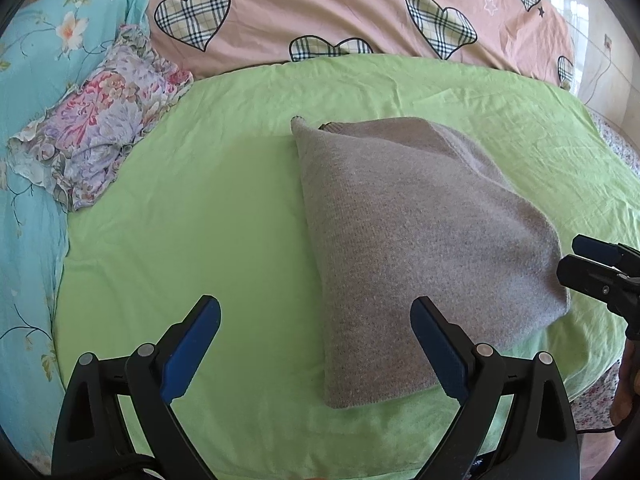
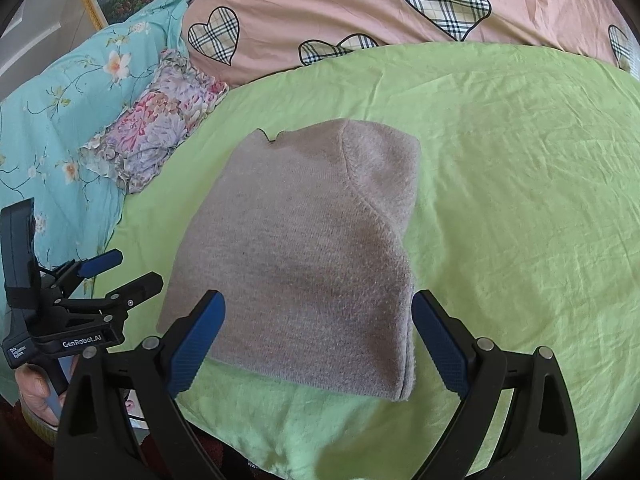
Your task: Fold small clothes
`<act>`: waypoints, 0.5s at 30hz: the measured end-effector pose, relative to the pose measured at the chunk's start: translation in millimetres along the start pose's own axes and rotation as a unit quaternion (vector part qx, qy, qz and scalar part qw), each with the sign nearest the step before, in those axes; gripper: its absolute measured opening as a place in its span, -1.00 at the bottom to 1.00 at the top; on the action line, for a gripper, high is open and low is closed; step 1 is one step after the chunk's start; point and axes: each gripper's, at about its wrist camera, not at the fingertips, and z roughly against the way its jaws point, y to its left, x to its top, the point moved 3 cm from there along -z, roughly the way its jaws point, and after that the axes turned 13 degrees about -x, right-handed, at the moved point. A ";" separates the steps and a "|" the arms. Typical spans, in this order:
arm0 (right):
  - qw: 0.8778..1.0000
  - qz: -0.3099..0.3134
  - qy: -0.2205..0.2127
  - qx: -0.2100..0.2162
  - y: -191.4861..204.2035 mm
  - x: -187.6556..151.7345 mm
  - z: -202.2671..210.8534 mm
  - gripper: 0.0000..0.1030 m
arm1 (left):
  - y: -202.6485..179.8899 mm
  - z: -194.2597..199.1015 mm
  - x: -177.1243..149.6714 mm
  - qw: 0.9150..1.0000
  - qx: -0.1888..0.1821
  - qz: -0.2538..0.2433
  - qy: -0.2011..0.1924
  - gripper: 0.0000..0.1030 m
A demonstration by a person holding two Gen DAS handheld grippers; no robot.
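A grey knitted garment (image 1: 420, 240) lies folded into a compact stack on the green sheet (image 1: 200, 220); it also shows in the right wrist view (image 2: 304, 248). My left gripper (image 1: 316, 312) is open and empty, just off the garment's near left edge. It also shows in the right wrist view (image 2: 132, 270). My right gripper (image 2: 318, 308) is open and empty, with its jaws standing to either side of the garment's near edge. It also shows at the right edge of the left wrist view (image 1: 570, 256), by the garment's right corner.
A floral folded cloth (image 1: 100, 120) lies at the left of the green sheet, on a turquoise flowered quilt (image 1: 28, 80). A pink quilt with plaid hearts (image 1: 340, 8) lies behind. The bed edge is at the near side.
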 end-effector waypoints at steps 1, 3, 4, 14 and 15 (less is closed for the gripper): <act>1.000 0.001 0.001 0.000 0.5 -0.5 -0.8 0.83 | -0.3 -0.7 -0.3 1.000 0.000 0.000 0.001 0.87; 1.000 0.004 0.003 0.000 1.7 -1.3 -1.8 0.83 | -1.1 -1.6 -1.4 1.000 0.002 -0.001 0.003 0.87; 1.000 0.006 0.004 0.000 2.2 -1.5 -2.3 0.83 | -1.2 -2.0 -1.8 1.000 0.003 -0.002 0.004 0.87; 1.000 0.013 0.005 -0.003 5.8 2.3 -5.2 0.84 | 1.1 -3.2 1.5 1.000 0.002 0.004 0.000 0.88; 1.000 0.013 0.005 -0.003 6.0 2.6 -5.6 0.84 | 0.5 -3.6 1.8 1.000 0.002 0.004 0.000 0.88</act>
